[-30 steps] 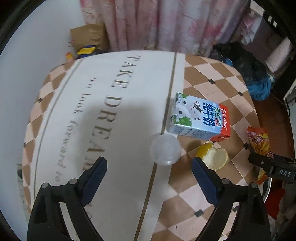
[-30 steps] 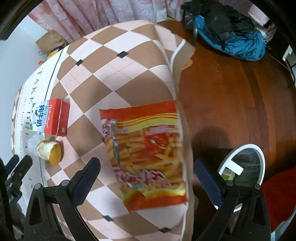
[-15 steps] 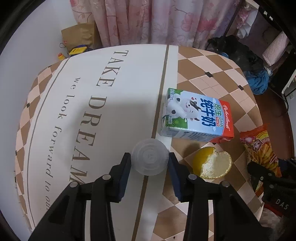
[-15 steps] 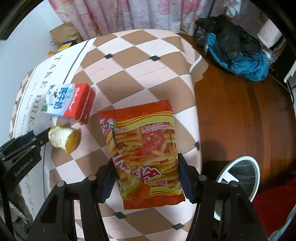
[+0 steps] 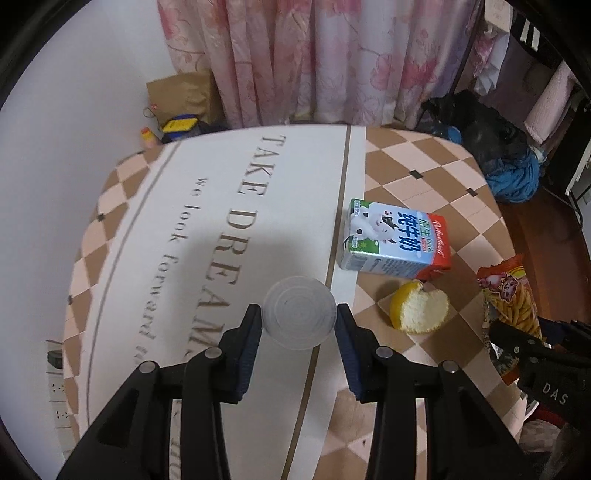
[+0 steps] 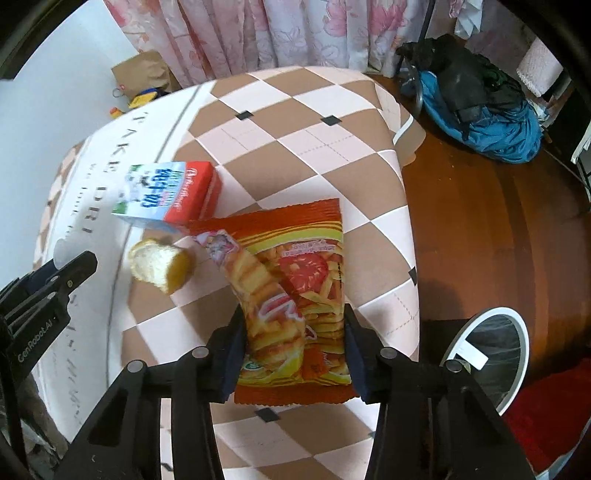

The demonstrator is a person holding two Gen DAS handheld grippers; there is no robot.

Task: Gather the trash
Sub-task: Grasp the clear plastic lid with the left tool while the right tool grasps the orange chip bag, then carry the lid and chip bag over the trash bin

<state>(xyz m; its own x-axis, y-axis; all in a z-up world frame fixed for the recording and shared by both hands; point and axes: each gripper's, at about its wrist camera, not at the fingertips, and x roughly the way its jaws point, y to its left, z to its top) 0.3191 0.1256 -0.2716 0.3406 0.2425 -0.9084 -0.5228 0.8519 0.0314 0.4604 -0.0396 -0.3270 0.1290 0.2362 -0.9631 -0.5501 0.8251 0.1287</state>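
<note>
Left gripper point(image 5: 299, 320): jaws drawn in on a translucent plastic cup point(image 5: 299, 312), one blue pad pressing each side, the cup seen end-on above the white strip of the tablecloth point(image 5: 258, 206) with its "TAKE DREAM" lettering. Right gripper point(image 6: 294, 341): jaws pinched on the near end of an orange snack bag point(image 6: 295, 295), the bag buckled upward between the pads, its left edge folded over, its far end lying on the checked part of the cloth. Just beyond the bag and left of it, a milk carton point(image 6: 170, 195) on its side, red end toward the bag. Near the carton's front, a piece of citrus peel point(image 6: 160, 264), white pith showing, apart from both grippers. Down at the right, off the table edge, a white-rimmed bin point(image 6: 491, 350) on the wooden floor point(image 6: 480, 229). Farther back on the floor, a blue and black bundle point(image 6: 476, 114) below pink floral curtains point(image 6: 295, 33).
</note>
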